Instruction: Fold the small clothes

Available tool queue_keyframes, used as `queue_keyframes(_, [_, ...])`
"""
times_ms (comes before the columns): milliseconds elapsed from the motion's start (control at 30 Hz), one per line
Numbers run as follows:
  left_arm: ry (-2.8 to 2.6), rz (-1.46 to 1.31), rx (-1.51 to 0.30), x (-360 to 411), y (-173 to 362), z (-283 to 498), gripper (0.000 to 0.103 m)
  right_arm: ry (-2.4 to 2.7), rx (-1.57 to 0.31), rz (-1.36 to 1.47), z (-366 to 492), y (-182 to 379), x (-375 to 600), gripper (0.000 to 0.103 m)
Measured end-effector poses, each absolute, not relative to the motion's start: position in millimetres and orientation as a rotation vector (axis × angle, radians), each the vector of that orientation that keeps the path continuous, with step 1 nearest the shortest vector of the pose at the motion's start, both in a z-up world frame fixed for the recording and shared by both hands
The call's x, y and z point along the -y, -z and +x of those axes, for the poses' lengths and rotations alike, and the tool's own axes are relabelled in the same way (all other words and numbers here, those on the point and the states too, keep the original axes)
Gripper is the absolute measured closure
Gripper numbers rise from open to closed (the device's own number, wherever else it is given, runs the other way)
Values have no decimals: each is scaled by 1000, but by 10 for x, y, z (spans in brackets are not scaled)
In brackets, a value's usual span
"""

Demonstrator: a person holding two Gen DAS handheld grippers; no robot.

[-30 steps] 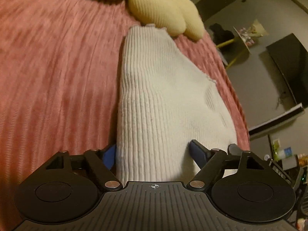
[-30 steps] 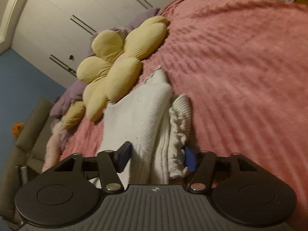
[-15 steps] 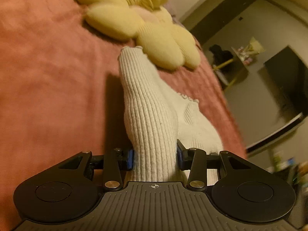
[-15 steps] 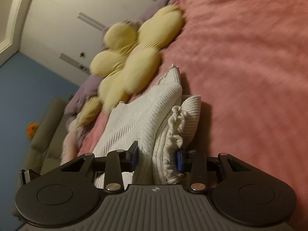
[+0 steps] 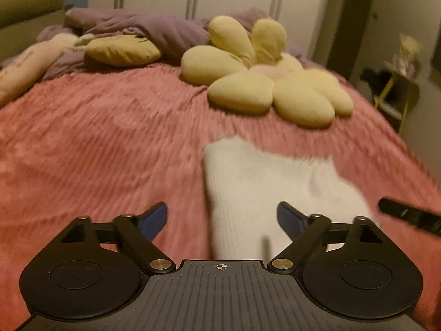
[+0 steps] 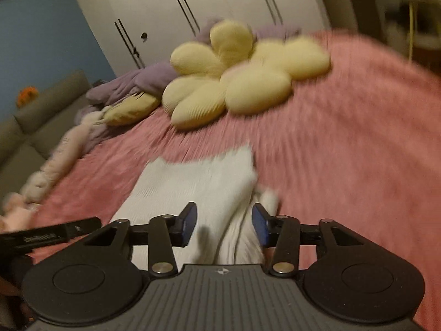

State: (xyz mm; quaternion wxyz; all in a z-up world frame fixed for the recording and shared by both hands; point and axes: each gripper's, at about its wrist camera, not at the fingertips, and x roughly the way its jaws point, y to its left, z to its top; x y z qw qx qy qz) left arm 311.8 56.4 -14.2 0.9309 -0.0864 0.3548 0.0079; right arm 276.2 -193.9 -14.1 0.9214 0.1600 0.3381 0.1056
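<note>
With the left tool [image 5: 222, 219] spread wide and the right tool [image 6: 224, 224] parted, neither clamping, the white knit top [image 5: 264, 184] could slump unfolded on the bed [image 5: 110, 138]

Between the left gripper's [image 5: 222, 219] matt black plastic arms lies a white ribbed-knit garment [image 5: 264, 182], soft cloth. The bed [image 5: 96, 138] beyond wears a pink, ridged, plush cover. Ahead sits a yellow flower cushion [image 5: 264, 82] of fine-ribbed fabric. Small metal rivets [image 5: 159, 264] shine.
</note>
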Motion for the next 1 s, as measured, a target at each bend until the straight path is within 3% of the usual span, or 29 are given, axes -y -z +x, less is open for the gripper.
queue_keyframes(100, [-84,-230,-732,-477,193,3364,7,-151,-658,304,2902,58,1741,73])
queue_keyframes(433, [-97,-166,-865,-350,720,3792,7,-86,-748,101,3444,559,1288,76])
queue_keyframes(800, [-93,-122,-878,-272,893,3878,0,-67,-721,39,3507,869,1365,72])
queue_keyframes(1000, [-47,-173,-857,-387,631,3399,1,-83,-736,32,3304,607,1347,69])
